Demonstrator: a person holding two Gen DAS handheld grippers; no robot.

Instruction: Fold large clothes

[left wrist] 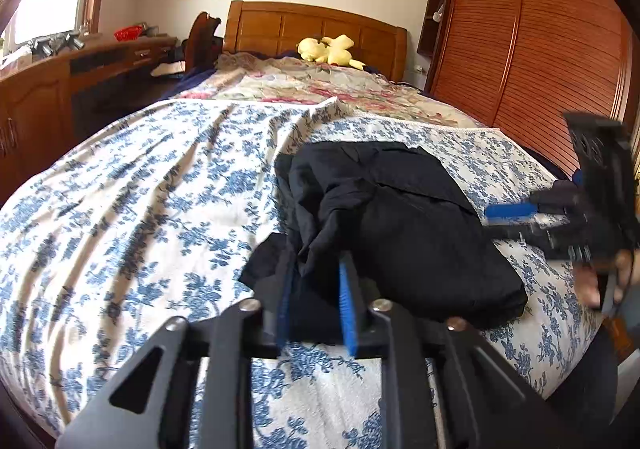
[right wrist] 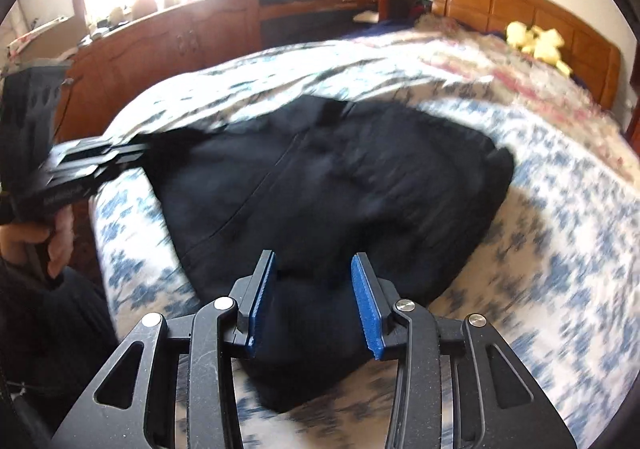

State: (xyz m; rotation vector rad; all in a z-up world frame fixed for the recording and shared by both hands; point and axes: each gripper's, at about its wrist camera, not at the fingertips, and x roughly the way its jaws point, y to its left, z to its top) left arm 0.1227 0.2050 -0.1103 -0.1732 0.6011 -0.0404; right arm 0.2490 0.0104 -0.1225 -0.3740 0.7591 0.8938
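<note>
Bedroom, bed [left wrist: 132, 185] with blue-floral cover: black garment [left wrist: 400, 217] bunched near the right edge, left gripper [left wrist: 314, 303] jaws slackened around a fold, right gripper [right wrist: 314, 303] jaws parted astride the hem, presumably for regripping.

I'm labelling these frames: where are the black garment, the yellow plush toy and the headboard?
Black garment [right wrist: 340, 185]: right wrist view, middle of the cloth.
Yellow plush toy [left wrist: 330, 51]: left wrist view, its body.
Headboard [left wrist: 280, 27]: left wrist view, wooden panel.
</note>
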